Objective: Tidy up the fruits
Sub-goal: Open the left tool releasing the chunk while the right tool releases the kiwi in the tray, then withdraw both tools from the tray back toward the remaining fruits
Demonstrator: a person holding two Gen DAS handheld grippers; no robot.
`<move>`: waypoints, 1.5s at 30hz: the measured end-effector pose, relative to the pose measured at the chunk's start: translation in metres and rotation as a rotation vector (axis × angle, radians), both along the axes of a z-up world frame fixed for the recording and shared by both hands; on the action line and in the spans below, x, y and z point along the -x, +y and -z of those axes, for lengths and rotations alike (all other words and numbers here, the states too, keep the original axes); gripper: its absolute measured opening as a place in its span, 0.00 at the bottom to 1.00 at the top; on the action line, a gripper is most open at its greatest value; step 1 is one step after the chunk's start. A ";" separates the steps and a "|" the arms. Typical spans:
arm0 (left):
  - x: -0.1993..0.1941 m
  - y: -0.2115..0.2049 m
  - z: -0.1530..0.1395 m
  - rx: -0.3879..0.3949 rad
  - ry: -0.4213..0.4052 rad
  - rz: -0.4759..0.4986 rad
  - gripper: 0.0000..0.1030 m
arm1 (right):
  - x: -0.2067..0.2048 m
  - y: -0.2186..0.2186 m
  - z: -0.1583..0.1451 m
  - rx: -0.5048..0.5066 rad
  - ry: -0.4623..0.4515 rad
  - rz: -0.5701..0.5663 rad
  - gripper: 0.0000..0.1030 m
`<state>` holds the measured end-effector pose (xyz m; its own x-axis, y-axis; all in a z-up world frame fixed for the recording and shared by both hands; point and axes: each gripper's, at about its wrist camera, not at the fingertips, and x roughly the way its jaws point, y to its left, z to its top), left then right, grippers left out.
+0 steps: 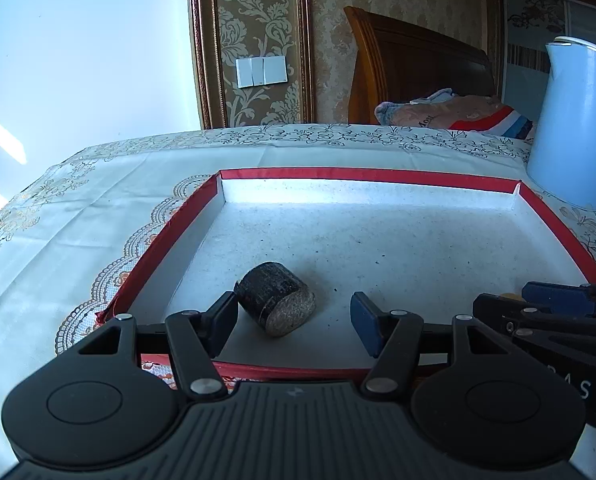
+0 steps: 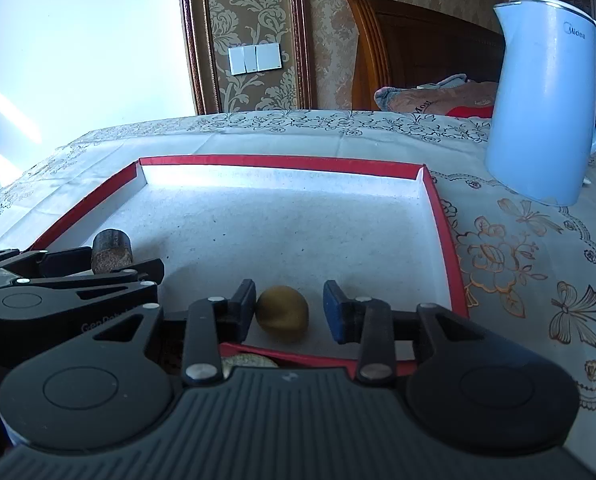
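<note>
Both pieces now lie on the floor of the red-rimmed tray [image 1: 369,176], near its front edge; the dark cylindrical chunk [image 1: 276,302] rests on its side at the near left, the small yellow-brown fruit [image 2: 282,313] at the near right; the left gripper [image 1: 294,318] stands fairly wide, its left pad just touching or just beside the chunk and its right pad well clear, so nothing is held; the right gripper [image 2: 290,312] is narrower but also free, a gap showing on the fruit's right side while the left pad sits close against it; the step in hand looks like release, and doing it well means spreading each pair enough that neither pad brushes its piece, then drawing straight back toward the near side and slightly up; the chunk may roll if nudged sideways; the two grippers sit close together, so they should withdraw in parallel; the blue kettle [image 2: 549,96] at the far right is well apart and no concern
</note>
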<state>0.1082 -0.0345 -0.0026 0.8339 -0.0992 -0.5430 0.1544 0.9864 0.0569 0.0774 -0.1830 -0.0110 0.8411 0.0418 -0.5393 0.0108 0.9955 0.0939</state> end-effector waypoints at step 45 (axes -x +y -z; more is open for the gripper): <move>0.069 0.056 -0.013 0.127 -0.071 -0.090 0.72 | 0.039 -0.008 -0.011 -0.008 -0.115 0.036 0.46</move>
<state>0.0391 0.0212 0.0100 0.8783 -0.0866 -0.4702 0.0653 0.9960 -0.0615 0.0382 -0.1915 -0.0002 0.8985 0.0144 -0.4388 0.0352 0.9939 0.1048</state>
